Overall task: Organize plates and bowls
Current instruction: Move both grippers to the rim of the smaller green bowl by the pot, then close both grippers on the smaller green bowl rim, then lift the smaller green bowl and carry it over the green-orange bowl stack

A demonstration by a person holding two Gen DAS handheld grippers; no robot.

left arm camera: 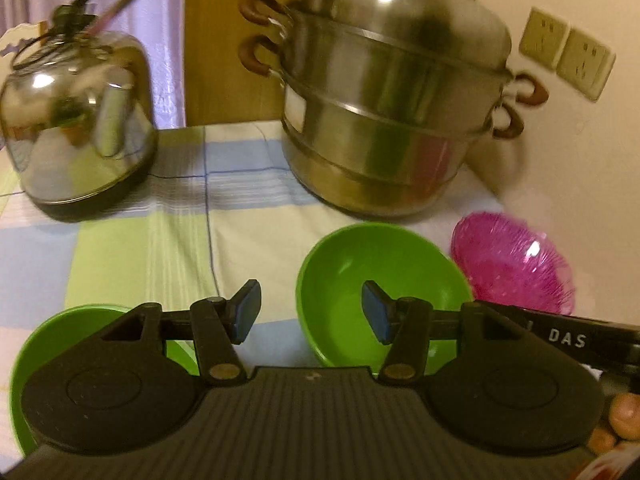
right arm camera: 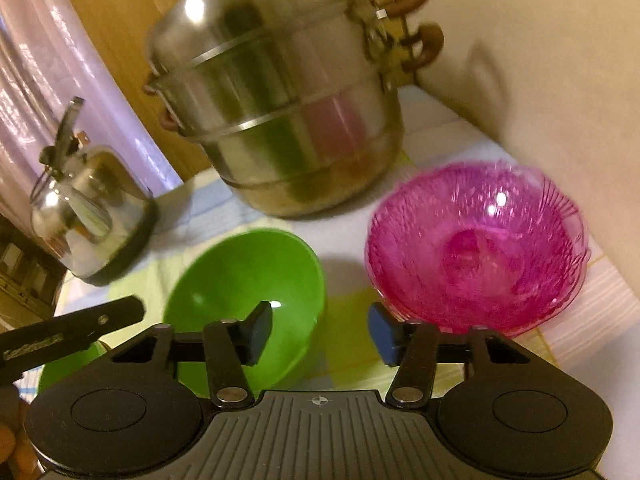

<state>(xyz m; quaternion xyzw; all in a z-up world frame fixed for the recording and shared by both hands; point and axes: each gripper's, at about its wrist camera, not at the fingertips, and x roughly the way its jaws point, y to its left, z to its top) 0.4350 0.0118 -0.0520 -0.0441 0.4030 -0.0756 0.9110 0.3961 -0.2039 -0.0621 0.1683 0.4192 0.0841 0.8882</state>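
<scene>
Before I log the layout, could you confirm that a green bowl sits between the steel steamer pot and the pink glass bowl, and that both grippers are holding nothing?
Not quite: the green bowl sits in front of the steamer pot, to the left of the pink glass bowl, not between them, as the right wrist view shows. The left gripper and right gripper indeed hold nothing.

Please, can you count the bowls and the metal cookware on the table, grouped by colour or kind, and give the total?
Green bowls: 2 (one in the middle, one at the lower left of the left wrist view)
Pink transparent bowl: 1
Steel steamer pot: 1
Steel kettle: 1
Total: 5
</scene>
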